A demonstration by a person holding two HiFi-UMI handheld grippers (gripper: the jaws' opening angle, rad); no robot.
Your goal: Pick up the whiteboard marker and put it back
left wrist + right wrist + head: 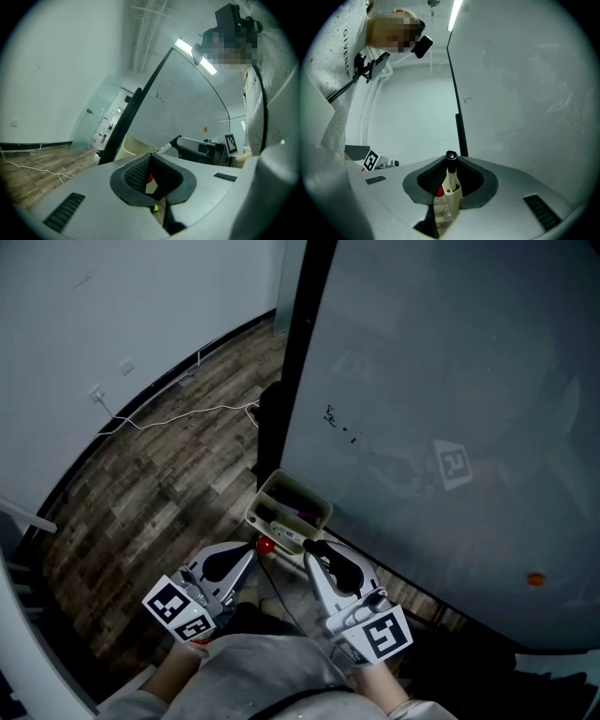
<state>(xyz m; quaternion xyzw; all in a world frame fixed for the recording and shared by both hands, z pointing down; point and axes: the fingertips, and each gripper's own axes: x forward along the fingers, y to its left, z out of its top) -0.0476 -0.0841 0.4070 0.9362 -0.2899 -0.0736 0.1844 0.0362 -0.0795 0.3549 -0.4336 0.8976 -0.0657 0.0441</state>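
Right gripper [317, 547] is clamped on the whiteboard marker [450, 168], with its black end [450, 156] poking out past the jaw tips. It's hovering right by the near edge of the beige tray [268, 491] at the bottom of the whiteboard [450, 381]. Left gripper [249, 557] sits just beside it, jaws pinched together at the tips with nothing in them.

Two tools [251, 551] [312, 547], one whiteboard marker [451, 168], one tray [257, 508], one whiteboard [450, 381]
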